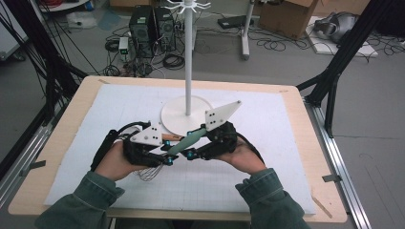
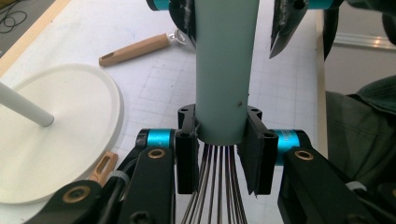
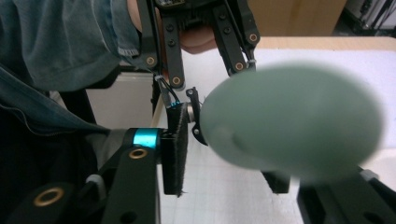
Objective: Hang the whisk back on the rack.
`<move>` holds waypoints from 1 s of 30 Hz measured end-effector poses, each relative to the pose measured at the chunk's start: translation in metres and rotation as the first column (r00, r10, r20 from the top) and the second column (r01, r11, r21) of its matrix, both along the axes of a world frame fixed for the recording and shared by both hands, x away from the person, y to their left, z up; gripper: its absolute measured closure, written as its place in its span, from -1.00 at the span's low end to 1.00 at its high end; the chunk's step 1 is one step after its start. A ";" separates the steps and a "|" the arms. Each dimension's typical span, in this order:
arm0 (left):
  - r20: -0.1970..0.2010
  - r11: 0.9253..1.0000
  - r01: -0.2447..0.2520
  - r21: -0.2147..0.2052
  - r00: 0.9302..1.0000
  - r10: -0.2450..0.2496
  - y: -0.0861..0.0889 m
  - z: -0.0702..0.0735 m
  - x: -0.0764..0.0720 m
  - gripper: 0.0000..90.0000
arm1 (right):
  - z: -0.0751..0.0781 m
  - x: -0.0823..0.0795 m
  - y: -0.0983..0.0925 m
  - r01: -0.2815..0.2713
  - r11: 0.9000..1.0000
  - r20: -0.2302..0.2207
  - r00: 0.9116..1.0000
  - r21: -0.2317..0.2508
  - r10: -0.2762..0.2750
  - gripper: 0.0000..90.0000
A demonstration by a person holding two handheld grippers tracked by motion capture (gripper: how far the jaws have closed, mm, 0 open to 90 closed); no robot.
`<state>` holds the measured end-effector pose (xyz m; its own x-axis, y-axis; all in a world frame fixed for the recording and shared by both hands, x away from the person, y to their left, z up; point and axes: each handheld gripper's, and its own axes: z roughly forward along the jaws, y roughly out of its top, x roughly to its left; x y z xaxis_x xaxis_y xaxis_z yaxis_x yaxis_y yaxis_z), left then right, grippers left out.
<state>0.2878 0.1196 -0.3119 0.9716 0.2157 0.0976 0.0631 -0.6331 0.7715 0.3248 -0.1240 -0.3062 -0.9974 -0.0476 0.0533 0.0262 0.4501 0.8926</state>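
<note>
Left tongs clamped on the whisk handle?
Yes: in the left gripper view the left tongs press both pads against the whisk handle.

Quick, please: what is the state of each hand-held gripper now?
Left hand-held gripper: shut on the whisk handle.
Right hand-held gripper: jaws around the handle's end; grip cannot be told.

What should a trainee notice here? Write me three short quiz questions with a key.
1. True or false: the left gripper is shut on the whisk handle just above its wires.
2. The right gripper jaws: A) grip the wires, B) flank the handle's far end without pressing, C) rest on the table?
3. What material is the loose handle lying by the stand base?
Key: 1 true; 2 B; 3 wood.
</note>
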 end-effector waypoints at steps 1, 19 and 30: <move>-0.001 1.000 0.000 -0.012 1.000 0.000 0.001 0.001 0.000 0.54 | 0.001 0.001 0.000 -0.008 1.000 -0.013 1.000 0.021 0.008 0.36; -0.025 0.995 -0.019 -0.100 1.000 0.017 0.002 0.003 0.005 0.52 | 0.009 0.000 0.011 0.039 0.997 0.002 0.999 0.063 -0.040 0.49; -0.003 0.969 -0.125 -0.211 0.992 0.127 0.001 0.006 0.005 0.32 | 0.024 -0.006 0.018 0.210 0.975 0.028 0.977 0.071 -0.212 0.49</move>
